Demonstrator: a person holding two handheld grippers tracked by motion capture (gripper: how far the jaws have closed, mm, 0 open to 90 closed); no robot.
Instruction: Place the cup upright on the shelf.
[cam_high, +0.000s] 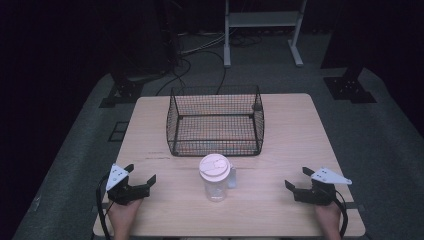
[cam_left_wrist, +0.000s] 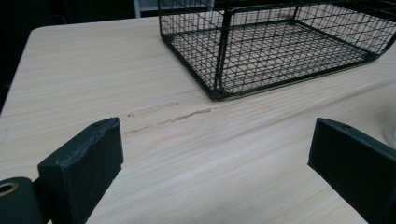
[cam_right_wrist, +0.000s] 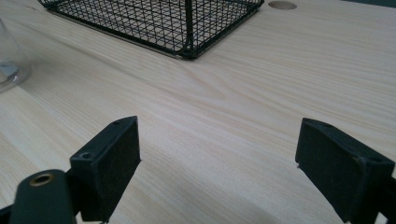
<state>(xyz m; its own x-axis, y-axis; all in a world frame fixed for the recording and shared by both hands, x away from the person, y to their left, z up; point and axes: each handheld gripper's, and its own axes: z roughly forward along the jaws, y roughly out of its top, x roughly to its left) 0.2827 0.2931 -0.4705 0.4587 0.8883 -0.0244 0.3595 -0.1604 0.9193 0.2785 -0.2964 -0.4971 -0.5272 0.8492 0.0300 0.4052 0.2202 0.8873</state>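
Clear cup (cam_right_wrist: 11, 58) (cut by frame edge)

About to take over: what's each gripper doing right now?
Left gripper: open, holding nothing.
Right gripper: open, holding nothing.

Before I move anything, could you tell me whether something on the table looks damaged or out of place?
Only a scuffed streak mars the wooden table, just in front of the wire basket's near-left corner. The lidded clear cup stands upright, nothing spilled.
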